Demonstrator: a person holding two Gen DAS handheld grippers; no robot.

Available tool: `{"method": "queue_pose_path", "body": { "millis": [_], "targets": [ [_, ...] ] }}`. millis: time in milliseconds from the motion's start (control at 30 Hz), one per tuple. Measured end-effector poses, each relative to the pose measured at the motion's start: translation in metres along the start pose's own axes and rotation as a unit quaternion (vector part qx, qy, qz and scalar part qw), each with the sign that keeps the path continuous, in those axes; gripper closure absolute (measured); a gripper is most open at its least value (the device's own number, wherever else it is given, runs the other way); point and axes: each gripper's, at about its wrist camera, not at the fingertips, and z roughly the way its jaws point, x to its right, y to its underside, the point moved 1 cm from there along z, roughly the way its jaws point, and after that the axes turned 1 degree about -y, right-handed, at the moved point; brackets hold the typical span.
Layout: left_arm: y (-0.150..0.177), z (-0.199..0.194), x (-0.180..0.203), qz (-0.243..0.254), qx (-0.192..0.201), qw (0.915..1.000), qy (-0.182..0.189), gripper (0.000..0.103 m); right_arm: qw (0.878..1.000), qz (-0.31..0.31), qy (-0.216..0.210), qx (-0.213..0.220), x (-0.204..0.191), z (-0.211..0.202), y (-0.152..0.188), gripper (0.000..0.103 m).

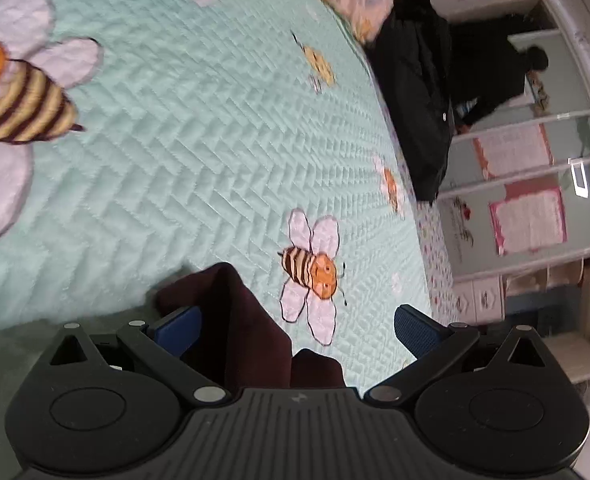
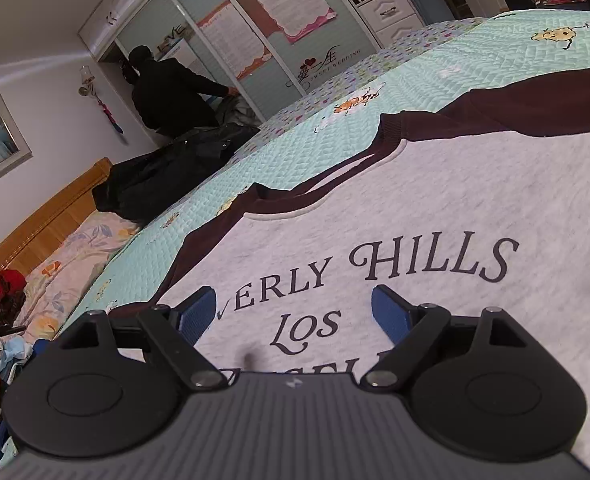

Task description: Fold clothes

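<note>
A grey sweatshirt (image 2: 435, 208) with dark maroon sleeves and collar lies flat on the bed, printed letters facing up. My right gripper (image 2: 295, 312) hovers open just above its chest print, blue pads apart, nothing between them. In the left wrist view a maroon sleeve (image 1: 239, 320) of the same garment lies on the quilt. My left gripper (image 1: 299, 326) is open over it, the left pad (image 1: 179, 326) right beside the cloth's edge, the right pad (image 1: 419, 332) clear of it. The sleeve passes under the gripper body.
The bed wears a mint quilt (image 1: 199, 128) with bee appliqués. A black jacket (image 2: 167, 176) lies heaped near the bed's edge. A person in black (image 2: 167, 92) stands at the mirrored wardrobe (image 2: 263, 28). Wooden headboard (image 2: 43, 220) and floral pillow (image 2: 75, 256) at left.
</note>
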Motion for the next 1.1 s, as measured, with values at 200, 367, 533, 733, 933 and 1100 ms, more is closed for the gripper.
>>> {"method": "queue_pose_path", "body": {
  "millis": [200, 367, 533, 733, 933, 1100],
  "targets": [
    [-0.006, 0.030, 0.006, 0.010, -0.041, 0.9990, -0.013, 0.030, 1.000, -0.001, 0.001, 0.000, 0.001, 0.001, 0.001, 0.017],
    [-0.003, 0.038, 0.017, 0.050, -0.049, 0.9969, -0.035, 0.085, 1.000, 0.000, 0.000, 0.000, 0.002, 0.001, 0.001, 0.017],
    [0.003, -0.028, 0.079, 0.202, 0.107, 0.9720, 0.054, 0.096, 1.000, -0.001, 0.001, -0.002, 0.001, 0.001, 0.002, 0.017],
    [0.009, -0.041, 0.052, 0.236, 0.159, 0.9581, -0.031, 0.086, 1.000, -0.002, 0.003, -0.002, 0.000, 0.001, 0.002, 0.017],
    [-0.001, -0.033, -0.034, 0.083, 0.095, 0.9858, -0.111, 0.081, 1.000, -0.001, 0.002, -0.002, 0.001, 0.000, 0.001, 0.017],
    [-0.002, -0.065, -0.035, 0.057, 0.164, 0.9767, -0.126, 0.054, 1.000, 0.001, 0.001, -0.002, 0.001, 0.000, 0.001, 0.017]
  ]
}}
